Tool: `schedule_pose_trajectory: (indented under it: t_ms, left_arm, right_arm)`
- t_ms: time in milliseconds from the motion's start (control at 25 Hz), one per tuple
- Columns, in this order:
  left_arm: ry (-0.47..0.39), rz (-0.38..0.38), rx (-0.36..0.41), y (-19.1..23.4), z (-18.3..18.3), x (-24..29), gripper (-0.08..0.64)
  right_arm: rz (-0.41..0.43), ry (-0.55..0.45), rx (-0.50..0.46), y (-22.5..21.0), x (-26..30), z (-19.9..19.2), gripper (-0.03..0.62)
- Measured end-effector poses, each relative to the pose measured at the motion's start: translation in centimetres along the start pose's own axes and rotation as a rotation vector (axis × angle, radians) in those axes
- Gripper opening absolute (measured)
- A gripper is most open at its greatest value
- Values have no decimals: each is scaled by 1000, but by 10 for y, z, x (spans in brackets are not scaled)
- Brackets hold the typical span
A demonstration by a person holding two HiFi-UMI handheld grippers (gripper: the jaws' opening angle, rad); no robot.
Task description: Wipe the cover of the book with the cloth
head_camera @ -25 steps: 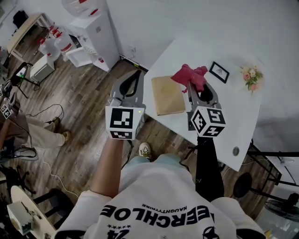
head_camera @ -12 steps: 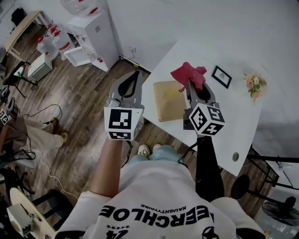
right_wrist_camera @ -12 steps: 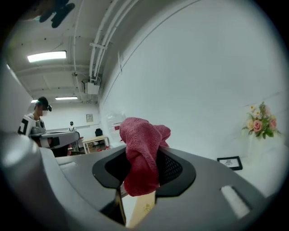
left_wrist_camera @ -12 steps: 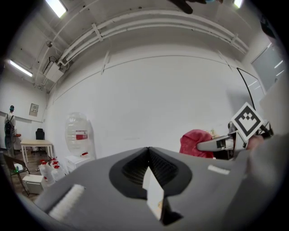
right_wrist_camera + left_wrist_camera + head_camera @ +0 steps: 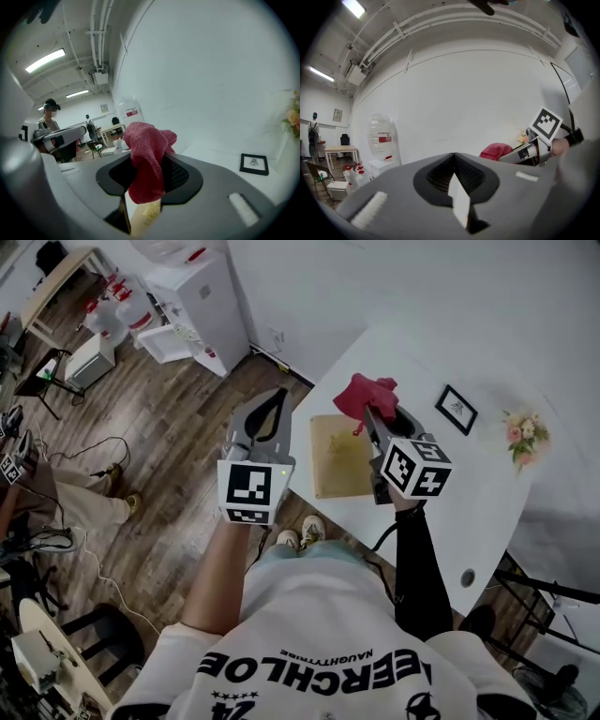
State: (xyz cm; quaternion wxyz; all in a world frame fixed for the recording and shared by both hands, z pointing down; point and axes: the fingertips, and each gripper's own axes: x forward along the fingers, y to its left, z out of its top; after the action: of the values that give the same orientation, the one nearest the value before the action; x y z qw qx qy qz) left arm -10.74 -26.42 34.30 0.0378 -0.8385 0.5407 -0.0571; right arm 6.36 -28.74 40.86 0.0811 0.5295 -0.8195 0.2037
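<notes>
Two claws, hand-held. Right claw (image 5: 368, 411): clamped on red cloth (image 5: 362, 392), which bunches above the jaws and hangs between them, over the far end of the book (image 5: 339, 457). Left claw (image 5: 276, 396): jaws together, nothing between them, held beside the surface (image 5: 469, 493), above wooden floor (image 5: 159, 427). Book: tan cover, flat on the white surface near its edge. Framed picture (image 5: 457, 409): farther back on it.

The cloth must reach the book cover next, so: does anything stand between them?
Nothing visible does. The cloth hangs from the right gripper near the far edge of the book, whose cover lies bare.
</notes>
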Motion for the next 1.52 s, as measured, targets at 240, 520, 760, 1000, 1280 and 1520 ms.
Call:
schedule_pose_trajectory:
  t_ms: [240,520,760,1000,1280,1520]
  left_arm:
    - [27,32,14,-5,-15,13,55]
    - [63,47,0,-11,-33,17,55]
    - [97,34,20,-12,-45,24,55]
    - [133,62,7,2,-59,22,55]
    - [133,69,4,9,-57,21,55]
    - [126,45,2,3,-58,28,55]
  right_arm:
    - [80,155,-20,1,33,-24,144]
    - [120,299,18,4,60,-62,144]
    - [145,431,24,13,87,-102,144]
    - [141,594,42,15,111,-156,144]
    - [129,671,21,16,113,-192,146]
    - [51,653,43,-16,107,-187,146]
